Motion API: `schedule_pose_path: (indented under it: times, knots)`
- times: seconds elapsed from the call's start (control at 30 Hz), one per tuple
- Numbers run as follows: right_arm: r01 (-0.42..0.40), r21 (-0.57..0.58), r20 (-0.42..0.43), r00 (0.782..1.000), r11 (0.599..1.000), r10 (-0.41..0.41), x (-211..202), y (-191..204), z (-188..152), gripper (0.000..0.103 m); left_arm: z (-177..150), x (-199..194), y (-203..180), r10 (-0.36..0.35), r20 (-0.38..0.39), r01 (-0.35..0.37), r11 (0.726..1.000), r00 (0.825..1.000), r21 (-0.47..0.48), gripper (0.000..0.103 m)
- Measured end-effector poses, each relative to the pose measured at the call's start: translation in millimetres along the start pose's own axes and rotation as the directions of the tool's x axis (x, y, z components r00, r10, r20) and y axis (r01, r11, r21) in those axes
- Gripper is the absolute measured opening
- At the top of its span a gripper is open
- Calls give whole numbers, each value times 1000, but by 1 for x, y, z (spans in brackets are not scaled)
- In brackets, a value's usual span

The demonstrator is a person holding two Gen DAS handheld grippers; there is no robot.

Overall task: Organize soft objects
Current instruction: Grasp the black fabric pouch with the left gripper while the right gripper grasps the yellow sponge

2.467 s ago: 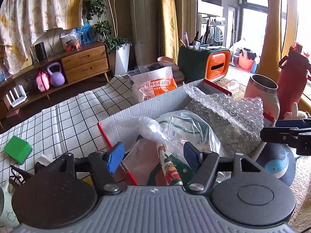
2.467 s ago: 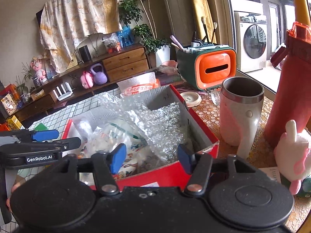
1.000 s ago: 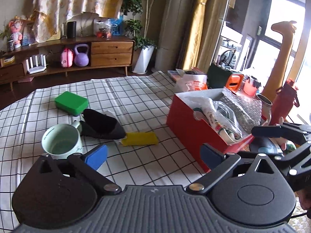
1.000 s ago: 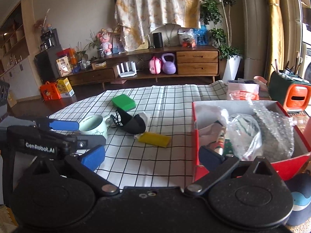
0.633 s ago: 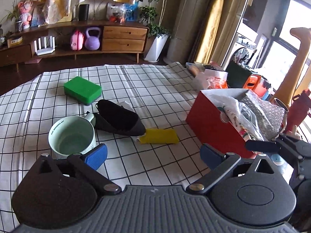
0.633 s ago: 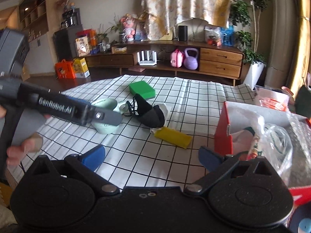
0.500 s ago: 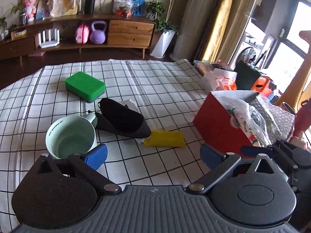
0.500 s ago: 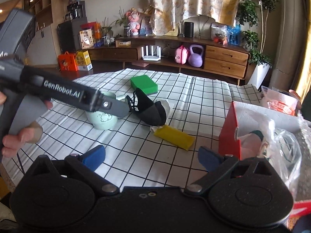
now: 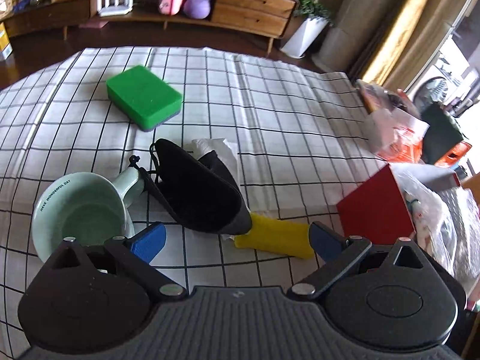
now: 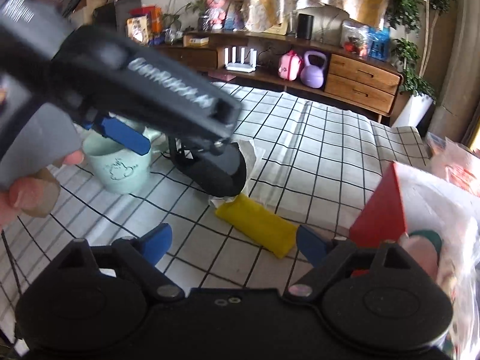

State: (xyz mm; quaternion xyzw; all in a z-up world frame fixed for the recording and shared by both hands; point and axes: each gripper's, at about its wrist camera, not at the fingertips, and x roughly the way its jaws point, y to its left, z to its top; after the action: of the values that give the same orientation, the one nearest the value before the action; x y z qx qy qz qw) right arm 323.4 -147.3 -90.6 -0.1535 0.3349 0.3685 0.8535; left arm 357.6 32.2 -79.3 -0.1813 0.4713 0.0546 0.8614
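A black cloth pouch [image 9: 198,192] lies on the checked tablecloth beside a yellow soft pad [image 9: 274,240] and white tissue [image 9: 216,147]. A green sponge [image 9: 144,99] lies farther back. My left gripper [image 9: 237,241] is open and empty, low over the pouch and the yellow pad. My right gripper [image 10: 231,244] is open and empty, with the yellow pad [image 10: 258,225] just ahead of it. The left gripper's body [image 10: 144,90] fills the upper left of the right wrist view, above the pouch [image 10: 219,171].
A mint green mug [image 9: 81,213] stands left of the pouch; it shows in the right wrist view [image 10: 123,168] too. A red box [image 9: 378,207] filled with plastic bags and bubble wrap stands at the right [image 10: 387,207]. A wooden sideboard [image 10: 345,72] stands beyond the table.
Both grippers have pulled back from the red box, opened wider and swung left. They now hang low over the pouch and the yellow pad.
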Motion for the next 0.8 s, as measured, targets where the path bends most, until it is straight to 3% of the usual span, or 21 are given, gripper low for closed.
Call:
schedule_pose_path:
  times: [0.13, 0.43, 0.57, 0.63, 0.7, 0.8]
  knots:
    - [-1, -25, -15, 1000, 1000, 1, 18, 0, 4, 89, 9, 16, 0, 5, -25, -6, 999, 1000, -50, 102]
    - [-17, -125, -106, 994, 992, 4, 60, 1, 16, 88, 17, 46, -7, 67, -52, -68, 998, 996, -18, 101]
    - [27, -149, -121, 992, 989, -45, 75, 1, 21, 87, 18, 54, -10, 77, -47, -77, 997, 996, 10, 101]
    - [46, -161, -123, 990, 986, -67, 81, 0, 20, 82, 18, 56, -11, 78, -35, -77, 997, 996, 15, 101]
    - [48, -147, -135, 988, 988, -68, 88, -3, 19, 78, 17, 56, -13, 98, -20, -98, 995, 995, 25, 97]
    - [40, -83, -131, 990, 996, -51, 92, -10, 16, 74, 17, 56, -16, 109, -2, -109, 993, 994, 41, 81]
